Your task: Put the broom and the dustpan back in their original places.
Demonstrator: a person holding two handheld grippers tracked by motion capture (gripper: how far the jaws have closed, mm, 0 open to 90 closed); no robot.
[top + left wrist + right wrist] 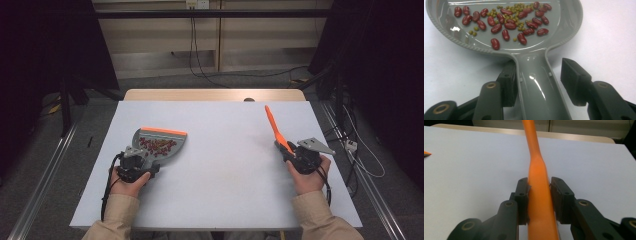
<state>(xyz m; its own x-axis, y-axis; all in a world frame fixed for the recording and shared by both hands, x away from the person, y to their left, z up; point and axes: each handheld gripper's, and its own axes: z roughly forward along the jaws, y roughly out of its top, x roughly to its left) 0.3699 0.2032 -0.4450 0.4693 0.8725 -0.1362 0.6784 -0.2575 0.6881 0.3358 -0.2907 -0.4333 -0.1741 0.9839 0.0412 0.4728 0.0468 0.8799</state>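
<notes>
A grey dustpan (146,136) with an orange front lip (163,131) lies on the left of the white table (225,170). It holds red kidney beans (510,26) and small green beans. My left gripper (136,162) straddles the pan's handle (536,87). Its jaws are open: the left pad (509,85) touches the handle and the right pad (574,80) stands clear of it. On the right, my right gripper (292,152) is shut on a long orange brush handle (274,127), which points away and up (537,170). The brush head is hidden.
The white tabletop lies on a wooden table whose far edge (215,94) shows behind it. Cables (200,60) run over the floor beyond. A metal rail (45,170) runs along the left of the table. A white plug (351,145) lies on the floor at the right.
</notes>
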